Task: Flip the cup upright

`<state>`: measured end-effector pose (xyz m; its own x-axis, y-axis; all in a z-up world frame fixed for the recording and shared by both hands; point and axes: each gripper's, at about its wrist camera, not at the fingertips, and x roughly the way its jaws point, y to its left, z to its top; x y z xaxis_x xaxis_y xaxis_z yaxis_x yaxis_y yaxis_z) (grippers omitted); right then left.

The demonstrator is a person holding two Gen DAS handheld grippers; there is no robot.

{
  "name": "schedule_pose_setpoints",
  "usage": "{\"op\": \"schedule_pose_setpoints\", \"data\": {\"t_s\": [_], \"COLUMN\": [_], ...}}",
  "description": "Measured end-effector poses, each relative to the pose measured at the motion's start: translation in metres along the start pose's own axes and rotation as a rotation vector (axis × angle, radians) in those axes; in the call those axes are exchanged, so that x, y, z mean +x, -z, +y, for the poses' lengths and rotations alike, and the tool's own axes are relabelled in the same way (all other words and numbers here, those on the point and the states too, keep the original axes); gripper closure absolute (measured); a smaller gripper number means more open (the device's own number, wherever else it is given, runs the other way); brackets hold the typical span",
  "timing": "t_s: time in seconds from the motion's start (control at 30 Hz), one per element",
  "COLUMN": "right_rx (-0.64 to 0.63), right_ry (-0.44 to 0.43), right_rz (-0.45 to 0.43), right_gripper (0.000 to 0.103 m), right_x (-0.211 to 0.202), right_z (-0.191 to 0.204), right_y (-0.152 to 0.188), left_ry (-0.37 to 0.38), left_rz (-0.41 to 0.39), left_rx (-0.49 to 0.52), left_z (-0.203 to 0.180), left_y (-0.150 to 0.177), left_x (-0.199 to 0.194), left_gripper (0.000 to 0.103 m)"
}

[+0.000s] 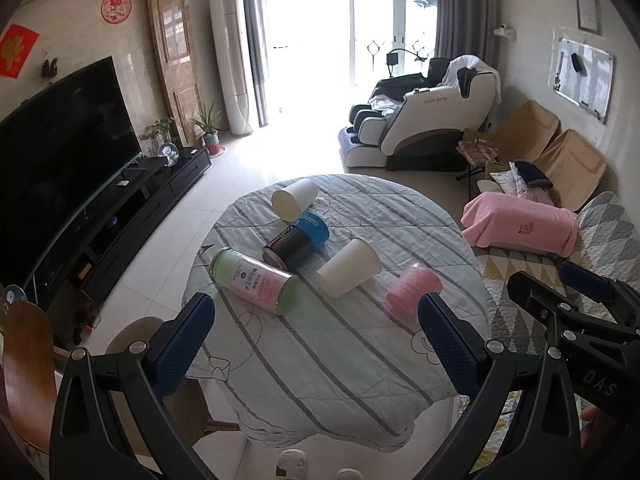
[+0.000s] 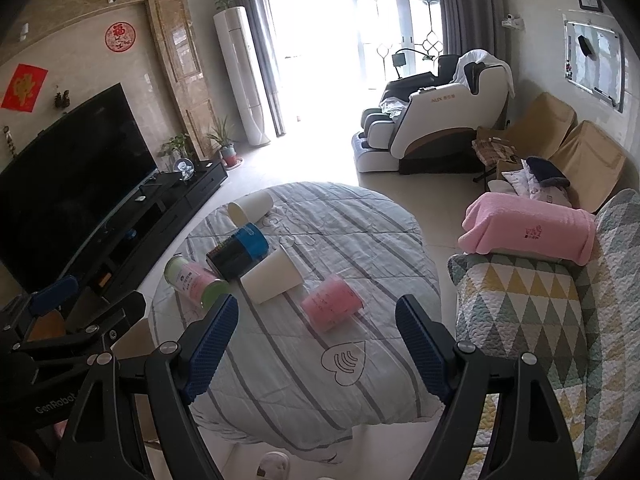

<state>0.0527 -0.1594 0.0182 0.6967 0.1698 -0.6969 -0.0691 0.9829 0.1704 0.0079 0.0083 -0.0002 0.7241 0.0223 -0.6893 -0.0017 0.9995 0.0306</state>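
Note:
Several cups lie on their sides on a round table under a striped grey cloth (image 1: 320,360) (image 2: 360,240). From far to near: a white paper cup (image 1: 294,199) (image 2: 250,206), a blue-and-black cup (image 1: 296,242) (image 2: 238,252), a second white paper cup (image 1: 348,268) (image 2: 270,278), a green-and-pink cup (image 1: 254,282) (image 2: 196,282), and a pink cup (image 1: 414,292) (image 2: 331,307). My left gripper (image 1: 316,320) is open and empty, held above the table's near part. My right gripper (image 2: 316,328) is open and empty, just short of the pink cup.
A TV (image 1: 60,160) on a dark cabinet stands at the left. A sofa with a patterned quilt (image 2: 540,300) and pink towel (image 2: 528,232) is at the right. A massage chair (image 1: 420,124) stands behind. A wooden chair (image 1: 28,372) is near left.

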Motion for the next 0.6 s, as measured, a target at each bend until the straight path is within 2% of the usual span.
{"op": "schedule_pose_setpoints", "data": {"t_s": [0.3, 0.6], "right_rx": [-0.002, 0.002], "right_ry": [-0.005, -0.024], "right_rz": [0.005, 0.03], "right_gripper": [0.021, 0.021], "right_x": [0.004, 0.016], "right_z": [-0.001, 0.0], "right_y": [-0.001, -0.006], "left_ry": [-0.003, -0.041], "left_rz": [0.005, 0.035], "left_rx": [0.001, -0.011], "left_z": [0.002, 0.011], "left_y": [0.0, 0.0], "left_x": [0.003, 0.015], "left_gripper": [0.0, 0.0]}}
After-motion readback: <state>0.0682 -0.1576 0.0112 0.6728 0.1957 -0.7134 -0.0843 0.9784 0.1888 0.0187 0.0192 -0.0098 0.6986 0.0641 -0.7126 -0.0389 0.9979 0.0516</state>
